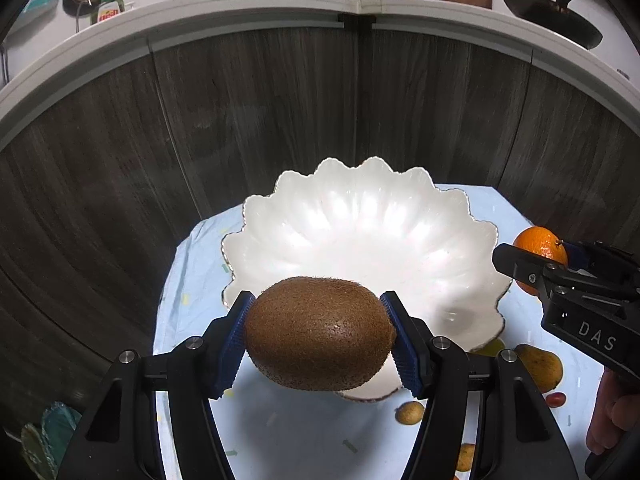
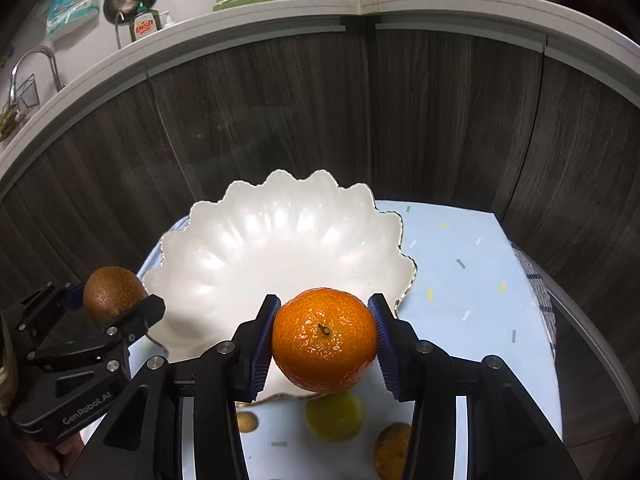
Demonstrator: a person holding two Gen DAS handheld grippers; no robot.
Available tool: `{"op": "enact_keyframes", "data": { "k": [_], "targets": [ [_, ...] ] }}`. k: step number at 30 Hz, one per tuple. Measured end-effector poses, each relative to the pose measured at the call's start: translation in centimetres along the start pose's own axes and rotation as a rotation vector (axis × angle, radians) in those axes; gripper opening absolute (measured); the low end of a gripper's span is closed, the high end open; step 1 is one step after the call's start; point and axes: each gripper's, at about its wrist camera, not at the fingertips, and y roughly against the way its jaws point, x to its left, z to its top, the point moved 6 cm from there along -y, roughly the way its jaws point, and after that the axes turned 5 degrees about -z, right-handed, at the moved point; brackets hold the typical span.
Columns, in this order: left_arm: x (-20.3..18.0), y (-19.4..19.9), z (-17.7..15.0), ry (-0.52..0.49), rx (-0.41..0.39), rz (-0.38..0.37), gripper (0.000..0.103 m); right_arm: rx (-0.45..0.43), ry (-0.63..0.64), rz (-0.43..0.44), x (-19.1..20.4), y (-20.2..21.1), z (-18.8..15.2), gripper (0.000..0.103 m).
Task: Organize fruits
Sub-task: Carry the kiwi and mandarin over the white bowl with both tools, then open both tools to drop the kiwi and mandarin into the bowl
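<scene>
Nearest to us, our left gripper (image 1: 320,332) is clamped on a brown kiwi (image 1: 319,334), its blue ribbed pads (image 1: 234,340) pressing the fruit's two ends, so the kiwi lies crosswise and is lifted above the near rim of the bowl. Our right gripper (image 2: 325,340) grips a mandarin (image 2: 325,340) in the same way, stem facing the camera, also raised over the bowl's near edge. From the left wrist view we see the right gripper at the bowl's right side with the mandarin between its fingers; from the right wrist view the left gripper sits at the bowl's left side with the kiwi.

Below the held fruit, at the near edge of the table, several fruits lie on the pale blue cloth (image 2: 472,280) with its small coloured dashes: a yellow lemon (image 2: 335,416) just beside the bowl's near rim, a small brownish fruit (image 2: 246,421) to its left, and an orange-brown one (image 2: 394,452) to its right. The left wrist view adds a pear-like yellow fruit (image 1: 540,366) and a small red fruit (image 1: 556,399) towards the near right corner.

Further off stands the white scalloped bowl (image 1: 360,208), covering the middle and far left part of the cloth. Behind the table runs a dark wood-grain cabinet front (image 1: 260,112), and above it a white countertop (image 1: 256,6) carrying dishes.
</scene>
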Motion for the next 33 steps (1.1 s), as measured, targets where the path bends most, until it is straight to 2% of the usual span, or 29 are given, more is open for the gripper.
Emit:
{"op": "enact_keyframes", "data": {
  "k": [10,20,27,29,31,33],
  "targets": [
    [0.6,-2.4,0.1,0.008,0.038,0.004,0.063,0.034,0.009,-0.015,-0.3,-2.6,0.3,0.046],
    [0.9,-3.2,-0.5,0.006,0.063,0.012,0.063,0.071,0.015,-0.021,0.0,-4.2,-0.5,0.046],
    [0.9,-4.0,-1.6,0.008,0.119,0.014,0.065,0.087,0.026,-0.018,0.2,-4.4,-0.7,0.048],
    [0.9,-3.8,-1.5,-0.006,0.105,0.026,0.075,0.084,0.033,-0.029,0.1,-4.2,-0.7,0.052],
    [1.1,-3.5,-1.4,-0.008,0.094,0.035,0.082,0.064,0.034,-0.041,0.1,-3.8,-0.5,0.066],
    [1.4,-3.2,-1.2,-0.002,0.093,0.041,0.082,0.045,0.032,-0.052,0.0,-3.3,-0.2,0.071]
  ]
}}
